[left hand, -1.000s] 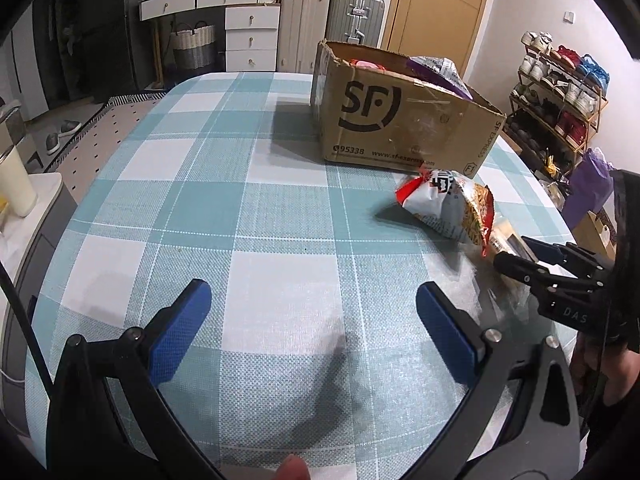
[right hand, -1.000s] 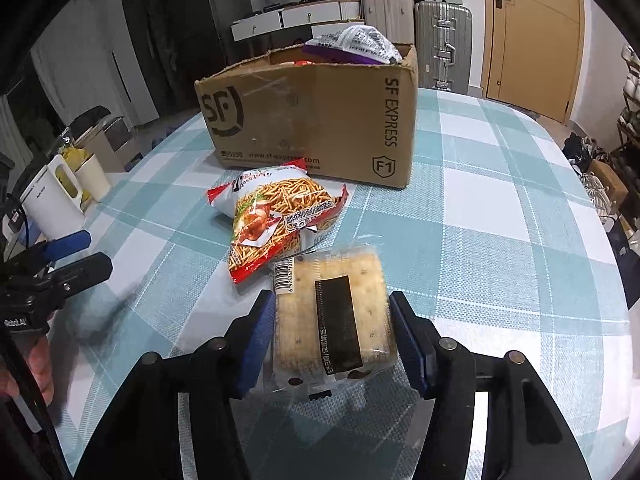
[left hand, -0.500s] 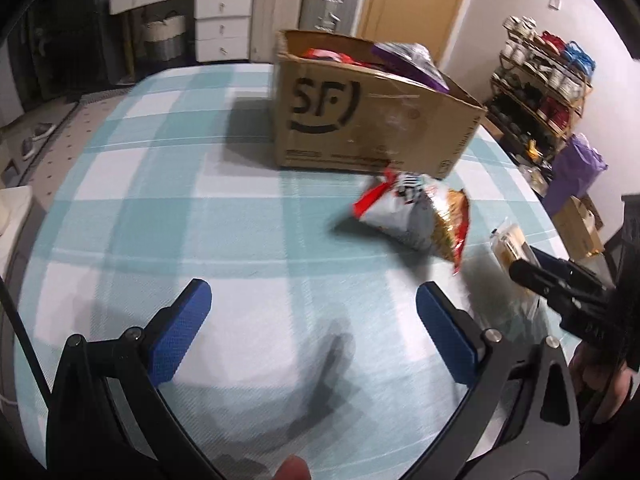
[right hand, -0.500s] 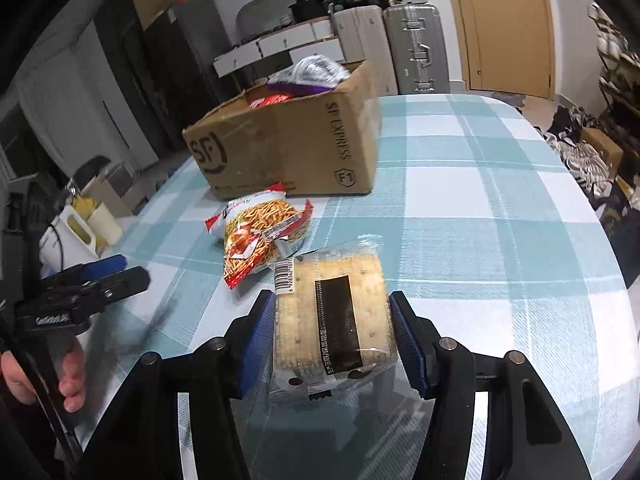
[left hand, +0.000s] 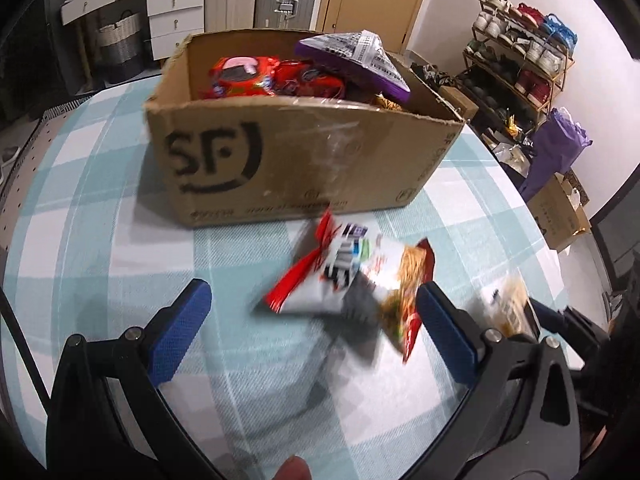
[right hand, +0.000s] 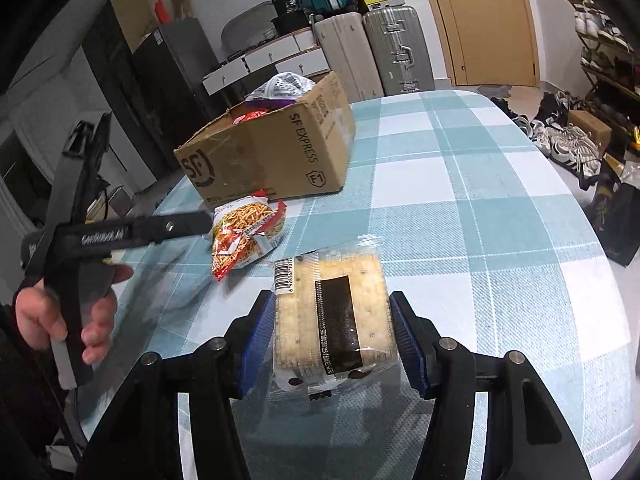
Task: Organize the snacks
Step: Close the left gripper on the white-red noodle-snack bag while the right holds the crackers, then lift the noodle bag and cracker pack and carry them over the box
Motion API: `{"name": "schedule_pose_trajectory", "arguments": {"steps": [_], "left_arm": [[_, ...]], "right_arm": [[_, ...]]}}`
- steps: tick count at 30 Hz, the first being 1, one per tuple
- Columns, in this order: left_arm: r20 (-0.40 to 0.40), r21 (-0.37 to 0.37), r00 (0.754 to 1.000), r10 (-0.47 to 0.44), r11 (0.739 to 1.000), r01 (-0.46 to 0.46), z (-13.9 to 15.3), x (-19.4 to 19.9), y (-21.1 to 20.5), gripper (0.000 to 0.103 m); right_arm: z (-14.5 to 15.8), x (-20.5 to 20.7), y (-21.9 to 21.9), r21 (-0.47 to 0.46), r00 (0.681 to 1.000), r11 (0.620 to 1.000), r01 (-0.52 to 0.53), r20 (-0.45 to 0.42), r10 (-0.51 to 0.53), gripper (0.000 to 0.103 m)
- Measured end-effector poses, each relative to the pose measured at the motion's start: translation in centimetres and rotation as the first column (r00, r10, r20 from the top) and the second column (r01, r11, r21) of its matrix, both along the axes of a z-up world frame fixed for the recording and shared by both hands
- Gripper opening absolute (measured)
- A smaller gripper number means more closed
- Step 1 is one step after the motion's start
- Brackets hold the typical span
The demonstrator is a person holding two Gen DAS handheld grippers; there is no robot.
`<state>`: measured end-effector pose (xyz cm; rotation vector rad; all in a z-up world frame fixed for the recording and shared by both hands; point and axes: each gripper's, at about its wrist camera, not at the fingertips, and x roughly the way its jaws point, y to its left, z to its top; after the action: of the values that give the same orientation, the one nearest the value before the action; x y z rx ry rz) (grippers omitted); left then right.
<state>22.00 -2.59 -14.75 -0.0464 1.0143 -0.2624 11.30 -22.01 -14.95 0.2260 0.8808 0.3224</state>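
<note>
A clear-wrapped cracker packet with a black label sits between the blue pads of my right gripper, which is shut on it and holds it above the checked tablecloth. A red and white bag of noodle snack lies on the cloth in front of the brown SF cardboard box. My left gripper is open, its jaws wide on either side of the bag's near end, not touching it. In the right wrist view the left gripper reaches toward the bag from the left, held by a hand.
The box holds red packets and a purple bag. The round table drops off to the floor at right, where a shoe rack and a carton stand. Suitcases and drawers line the far wall.
My left gripper has swept across the table toward the box and now straddles the noodle snack bag. My right gripper has shifted and rolled a little, still holding the cracker packet.
</note>
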Motion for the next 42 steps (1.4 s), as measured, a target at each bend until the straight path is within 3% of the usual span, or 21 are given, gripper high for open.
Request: {"name": "schedule_pose_trajectory", "arguments": {"steps": [7,15,18,23,26,42], "left_arm": [[-0.059,0.012,0.998,-0.037,0.999,0.038,-1.4,3.3,-2.3,0.102],[-0.115,-0.084,0.992,-0.050,0.996,0.040,-3.5,5.1,-1.5,0.102],[-0.107,-0.128,0.992,-0.060,0.991,0.046,-3.6,5.2,-1.0,0.092],[-0.105,-0.211,0.988,-0.115,0.973,0.091,-3.6,4.5,-0.5,0.058],[-0.084,-0.186,0.987,-0.139,0.975,0.122,-3.2,4.2,-0.8,0.053],[-0.072,-0.179,0.989,-0.131,0.977,0.116,-3.2,2.4,-1.8,0.052]], "right_arm": [[0.0,-0.3,-0.4,0.003,1.000,1.000,0.008,0.000,-0.008,0.058],[0.0,-0.5,-0.7,0.017,1.000,1.000,0.021,0.001,-0.021,0.058],[0.0,-0.5,-0.7,0.018,1.000,1.000,0.022,-0.002,-0.022,0.058],[-0.1,-0.5,-0.7,0.025,1.000,0.999,0.027,-0.002,-0.027,0.058],[-0.1,-0.5,-0.7,0.026,1.000,0.999,0.027,-0.002,-0.027,0.058],[0.7,-1.2,-0.6,0.029,0.999,0.999,0.034,0.015,-0.034,0.058]]}}
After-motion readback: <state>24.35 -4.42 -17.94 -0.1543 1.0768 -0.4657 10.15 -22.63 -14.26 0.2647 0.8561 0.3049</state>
